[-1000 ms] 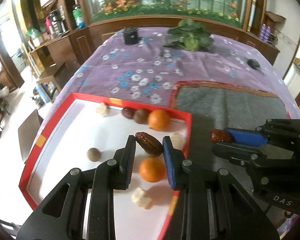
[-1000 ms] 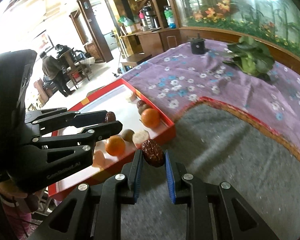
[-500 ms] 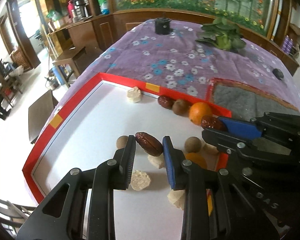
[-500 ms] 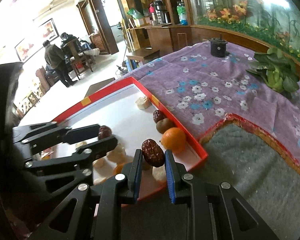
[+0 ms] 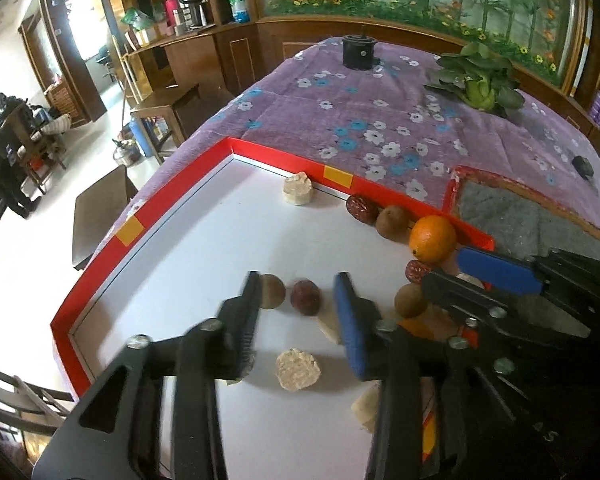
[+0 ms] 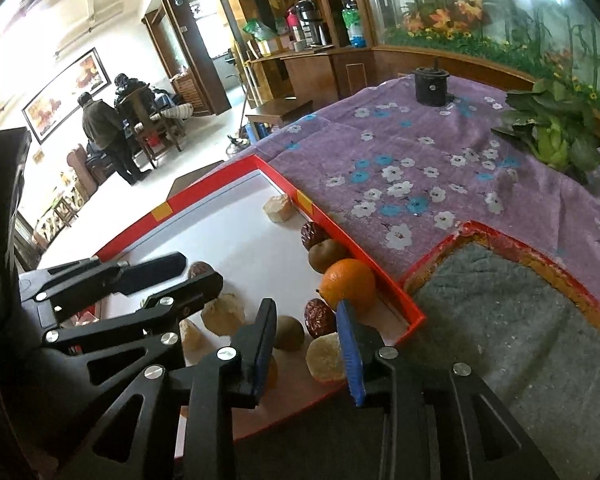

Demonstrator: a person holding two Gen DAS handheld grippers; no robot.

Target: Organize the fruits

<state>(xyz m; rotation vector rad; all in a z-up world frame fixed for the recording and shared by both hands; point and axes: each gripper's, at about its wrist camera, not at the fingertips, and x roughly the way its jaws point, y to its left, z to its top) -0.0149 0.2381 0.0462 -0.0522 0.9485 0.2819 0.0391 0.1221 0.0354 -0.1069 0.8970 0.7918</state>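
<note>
Both grippers, left (image 5: 296, 304) and right (image 6: 306, 332), are opening, dropping dates (image 5: 306, 297) into my tray (image 5: 100, 264); next I'd back out.

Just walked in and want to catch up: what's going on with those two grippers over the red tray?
A person is sorting fruit with two handheld grippers over the red-rimmed tray. The left gripper is opening, with a red date loose between its fingers on the tray floor. The right gripper is opening too, around another red date beside the orange. Neither date looks gripped.
</note>
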